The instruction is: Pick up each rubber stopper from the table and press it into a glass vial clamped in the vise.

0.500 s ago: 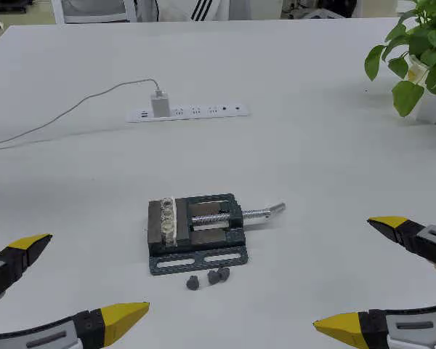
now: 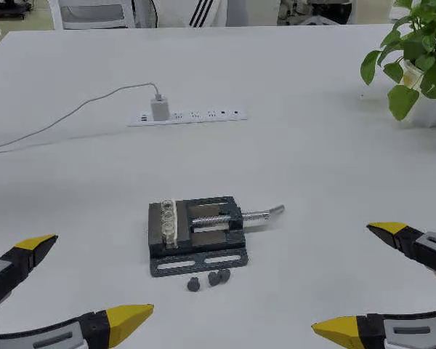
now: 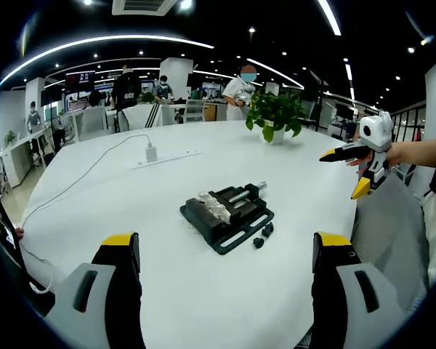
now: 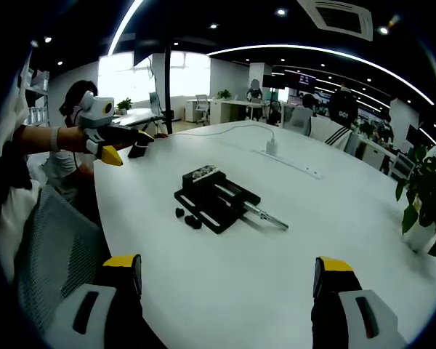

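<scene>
My left gripper [image 2: 94,276] and right gripper [image 2: 346,278] are both wide apart and empty. I should pinch one stopper [image 2: 193,284] squarely by its sides.

The left gripper [image 3: 225,241], jaws wide apart, hovers over the table [image 3: 123,200] facing the vise [image 3: 227,213] and stoppers [image 3: 262,235].

Charger [image 2: 159,109] in power strip [image 2: 203,115], potted plant [image 2: 414,43] apart

bare table [image 2: 334,145] all around vise [image 2: 196,234], power strip [image 2: 189,115] far behind
</scene>
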`<state>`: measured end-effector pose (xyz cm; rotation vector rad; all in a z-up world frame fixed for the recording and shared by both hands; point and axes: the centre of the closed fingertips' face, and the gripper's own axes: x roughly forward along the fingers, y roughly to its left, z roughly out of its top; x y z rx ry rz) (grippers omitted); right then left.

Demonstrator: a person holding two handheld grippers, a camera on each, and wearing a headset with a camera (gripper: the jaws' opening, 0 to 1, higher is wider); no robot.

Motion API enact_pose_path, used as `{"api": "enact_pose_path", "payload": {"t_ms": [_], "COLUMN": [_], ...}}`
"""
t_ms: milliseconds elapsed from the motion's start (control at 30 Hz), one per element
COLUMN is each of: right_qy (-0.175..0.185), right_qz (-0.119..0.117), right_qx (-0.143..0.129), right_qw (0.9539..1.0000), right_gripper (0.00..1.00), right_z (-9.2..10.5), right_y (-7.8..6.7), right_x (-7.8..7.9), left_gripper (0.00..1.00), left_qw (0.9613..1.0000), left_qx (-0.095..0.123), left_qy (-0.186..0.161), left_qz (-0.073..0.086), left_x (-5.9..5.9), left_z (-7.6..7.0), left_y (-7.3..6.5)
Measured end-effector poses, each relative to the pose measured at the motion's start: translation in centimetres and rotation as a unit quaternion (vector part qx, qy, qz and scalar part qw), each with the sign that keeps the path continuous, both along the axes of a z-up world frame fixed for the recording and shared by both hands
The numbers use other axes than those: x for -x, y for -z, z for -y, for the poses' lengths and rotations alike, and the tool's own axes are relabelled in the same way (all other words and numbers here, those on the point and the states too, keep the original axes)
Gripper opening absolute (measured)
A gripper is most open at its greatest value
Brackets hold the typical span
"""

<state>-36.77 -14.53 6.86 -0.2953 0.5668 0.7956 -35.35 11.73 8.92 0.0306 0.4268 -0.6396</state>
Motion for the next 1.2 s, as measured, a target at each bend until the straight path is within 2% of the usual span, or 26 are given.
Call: {"api": "enact_pose_path", "payload": {"t_ms": [333, 500, 633, 733, 833, 1067, 1200], "right_qy": [-0.025, -0.046, -0.051, -0.055, -0.066, -0.099, -0.114], "right_qz": [0.001, 0.004, -0.001, 0.005, -0.013, -0.006, 0.000], "right_qx": [0.013, 0.023, 0.024, 0.017, 0.007, 0.018, 0.028], "right_qw": [0.9996, 0.9987, 0.9984, 0.9983, 0.9977, 0.9949, 0.9931], "right_gripper": [0.97, 0.95, 0.88, 0.83, 0.76, 0.63, 0.59], "right_z": [-1.3, -2.5, -3.2, -4.1, -5.2, -7.8, -9.0], "right_y": [0.5, 0.9, 1.1, 1.4, 2.2, 3.6, 4.4], "right_x": [-0.7, -1.0, -1.4, -2.1, -2.2, -2.9, -3.3], "left_gripper": [0.98, 0.97, 0.97, 0.97, 0.96, 0.96, 0.95], "left_qw": [0.9999, 0.9999, 0.9999, 0.9996, 0.9996, 0.9997, 0.9997], "left_qx": [-0.007, -0.004, -0.002, -0.021, -0.014, -0.004, -0.008], "left_qy": [0.001, 0.003, 0.004, 0.014, 0.011, 0.003, 0.006], "left_qz": [-0.010, -0.012, -0.013, -0.014, -0.021, -0.023, -0.023], "left_x": [0.5, 0.6, 0.8, 1.0, 1.1, 1.0, 0.9], "left_z": [-0.5, -0.1, 0.3, 0.7, 0.8, 0.8, 0.9], "left_y": [0.8, 0.8, 0.9, 1.5, 1.8, 1.8, 1.8]}}
